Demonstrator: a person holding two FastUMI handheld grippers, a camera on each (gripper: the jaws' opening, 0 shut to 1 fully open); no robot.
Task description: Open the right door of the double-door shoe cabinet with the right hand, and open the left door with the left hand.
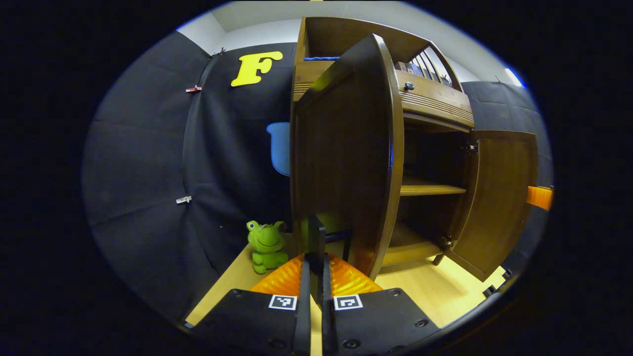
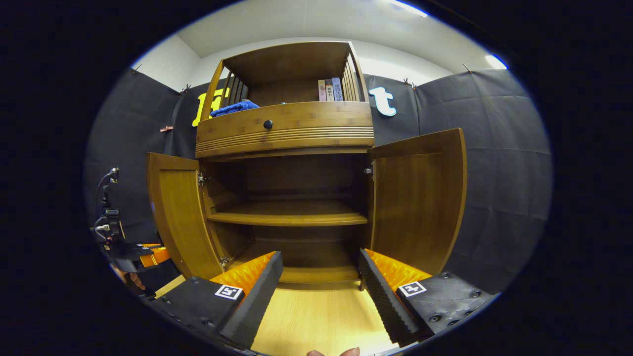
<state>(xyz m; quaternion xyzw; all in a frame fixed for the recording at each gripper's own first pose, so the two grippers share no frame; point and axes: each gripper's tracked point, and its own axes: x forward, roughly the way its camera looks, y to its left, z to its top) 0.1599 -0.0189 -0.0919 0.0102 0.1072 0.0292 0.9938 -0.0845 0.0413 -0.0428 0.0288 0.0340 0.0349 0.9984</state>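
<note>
The wooden shoe cabinet (image 2: 284, 129) stands with both doors swung wide. In the left gripper view the left door (image 1: 346, 163) is seen nearly edge-on, right in front of me. My left gripper (image 1: 315, 269) is shut on the dark handle (image 1: 317, 235) on that door's outer face. The right door (image 1: 499, 198) hangs open farther right. In the right gripper view the left door (image 2: 180, 212) and right door (image 2: 420, 198) flank the bare inner shelf (image 2: 287, 217). My right gripper (image 2: 320, 258) is open, facing the interior and holding nothing. The left gripper (image 2: 143, 254) shows beyond the left door, held by a hand.
A green frog toy (image 1: 267, 245) sits on the light wooden floor (image 2: 321, 311) left of the cabinet. Above the doors is a drawer with a dark knob (image 2: 267, 124). The top shelf holds a blue cloth (image 2: 232, 107) and books (image 2: 330, 89).
</note>
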